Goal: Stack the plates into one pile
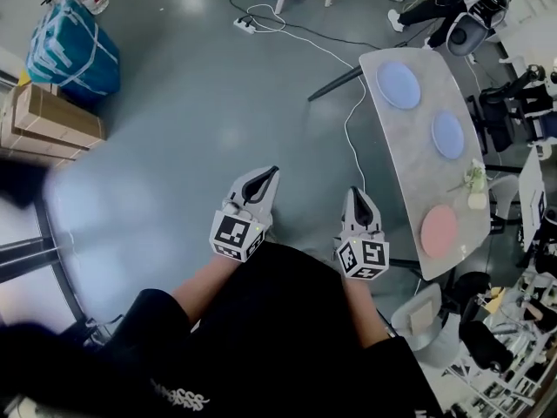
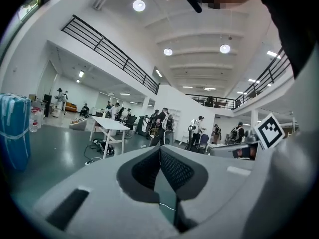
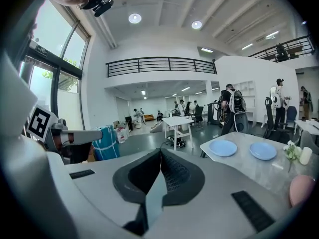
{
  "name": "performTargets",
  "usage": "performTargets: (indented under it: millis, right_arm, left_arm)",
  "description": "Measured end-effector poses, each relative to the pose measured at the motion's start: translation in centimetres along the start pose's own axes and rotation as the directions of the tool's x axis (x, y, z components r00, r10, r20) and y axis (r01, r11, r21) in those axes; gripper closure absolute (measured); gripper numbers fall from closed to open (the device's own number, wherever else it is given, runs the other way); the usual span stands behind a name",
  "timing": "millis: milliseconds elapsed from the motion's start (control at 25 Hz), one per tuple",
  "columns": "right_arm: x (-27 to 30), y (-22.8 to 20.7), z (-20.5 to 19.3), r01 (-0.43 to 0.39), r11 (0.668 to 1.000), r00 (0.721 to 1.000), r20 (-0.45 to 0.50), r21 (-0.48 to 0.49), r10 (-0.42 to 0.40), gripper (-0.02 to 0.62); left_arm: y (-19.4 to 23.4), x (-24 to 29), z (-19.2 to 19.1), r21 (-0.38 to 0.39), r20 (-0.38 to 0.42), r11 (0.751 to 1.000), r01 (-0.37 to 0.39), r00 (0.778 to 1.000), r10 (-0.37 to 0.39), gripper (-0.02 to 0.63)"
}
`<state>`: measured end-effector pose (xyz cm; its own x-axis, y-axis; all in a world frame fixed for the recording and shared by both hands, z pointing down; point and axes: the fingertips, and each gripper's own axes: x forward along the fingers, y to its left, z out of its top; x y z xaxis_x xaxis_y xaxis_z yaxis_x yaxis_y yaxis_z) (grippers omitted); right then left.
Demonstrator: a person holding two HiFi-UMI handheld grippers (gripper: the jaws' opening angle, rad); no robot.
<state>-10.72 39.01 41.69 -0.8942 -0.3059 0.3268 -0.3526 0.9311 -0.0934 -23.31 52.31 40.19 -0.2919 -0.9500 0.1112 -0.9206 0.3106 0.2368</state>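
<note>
The left gripper [image 1: 273, 172] is pointing out over the grey floor [image 1: 174, 138] with its jaws pressed together and nothing between them. Its own view is showing only the open hall beyond the tips. The right gripper [image 1: 358, 192] is sitting just beside it, jaws likewise closed on nothing, and its view is taking in the pale stone-look table [image 1: 409, 177] off to its right. Both grippers are well apart from the plates.

The plates are lying separately along the table: a blue plate [image 1: 399, 85] at the far end, a second blue plate [image 1: 448, 134] near it, and a pink plate [image 1: 439, 232] toward the near end. A small vase of flowers [image 1: 475, 184] is standing between the second blue plate and the pink one. Judging by this layout, no stacking is under way yet.

Several things are looking risky from here. Closed jaws cannot take a rim, so reaching a plate without spreading them first would likely shove it across the smooth top, perhaps off the edge. A flat plate is offering little to pinch, and a shallow bite on its rim could let it tip and drop. Carrying the pink plate toward the blue ones means passing the vase, which a swinging plate could knock over. A white cable [image 1: 348, 138] is trailing over the floor beside the table, a possible snag for feet.
</note>
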Motion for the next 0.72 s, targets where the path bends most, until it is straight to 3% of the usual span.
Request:
performTargets:
  millis: [280, 720]
  right_arm:
    - [0.9, -0.5, -0.2, 0.051, 0.997, 0.998, -0.031, 0.055, -0.049, 0.583]
    - [3.0, -3.3, -0.2, 0.09, 0.995, 0.996, 0.011, 0.052, -0.091, 0.583]
  left_arm:
    - [0.8, 3.0, 1.0, -0.011, 0.014, 0.998, 0.055, 0.998, -0.055, 0.591]
    - [0.9, 5.6, 1.0, 0.014, 0.035, 0.997, 0.074, 0.997, -0.075, 0.591]
